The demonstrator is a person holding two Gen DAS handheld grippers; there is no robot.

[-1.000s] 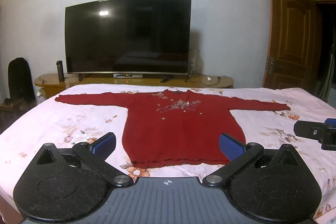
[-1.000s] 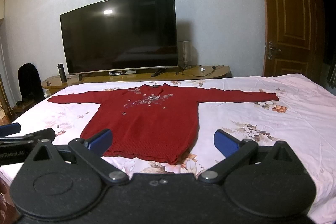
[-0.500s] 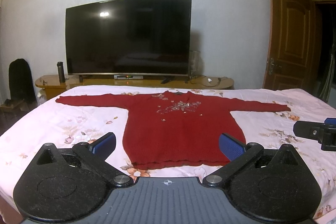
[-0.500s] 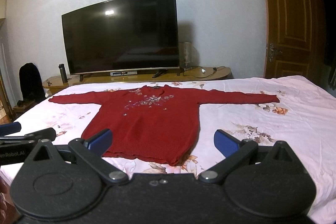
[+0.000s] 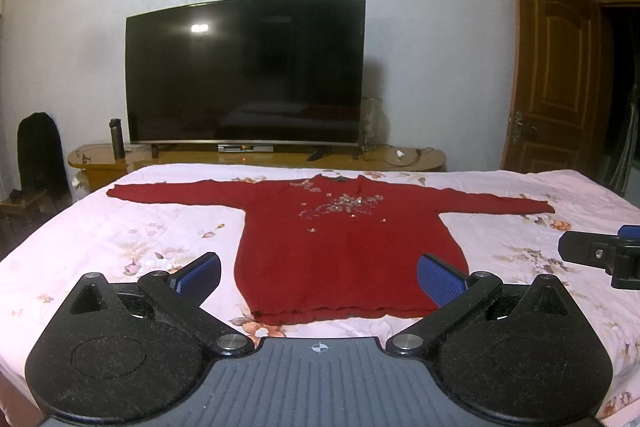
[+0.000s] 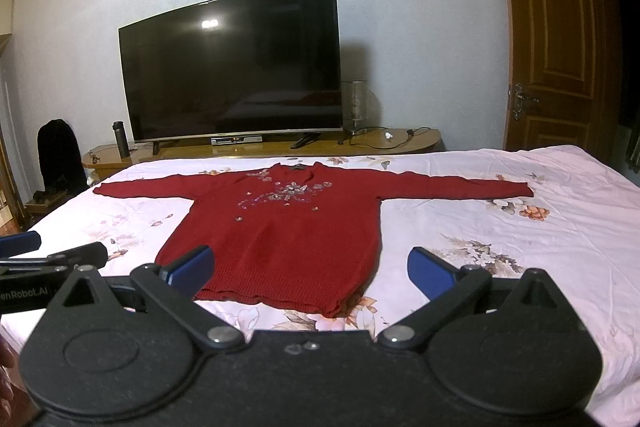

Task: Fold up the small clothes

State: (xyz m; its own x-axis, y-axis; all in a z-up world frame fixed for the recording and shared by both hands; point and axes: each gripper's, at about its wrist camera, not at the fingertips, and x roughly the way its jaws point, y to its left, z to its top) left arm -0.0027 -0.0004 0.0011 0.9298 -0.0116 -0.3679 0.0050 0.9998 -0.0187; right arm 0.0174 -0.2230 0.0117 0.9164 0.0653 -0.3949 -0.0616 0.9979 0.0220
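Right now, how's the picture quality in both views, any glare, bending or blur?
Left wrist view: sharp; a lamp glare spot on the TV; fisheye bows its top edge and the door; corners vignette dark. Right wrist view: same glare on the screen, stronger tilt and bowing; the red sweater throws a soft shadow on the bedsheet; the near gripper body looks slightly soft.

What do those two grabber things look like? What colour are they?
Both grabbers match. The left gripper has black, rounded-triangle side plates, shiny silver pivot bolts, a ribbed grey middle with a small crosshair mark, and bright blue pads on its jaws. The right gripper is all black with the same blue pads. White lettering shows on the left one's side.
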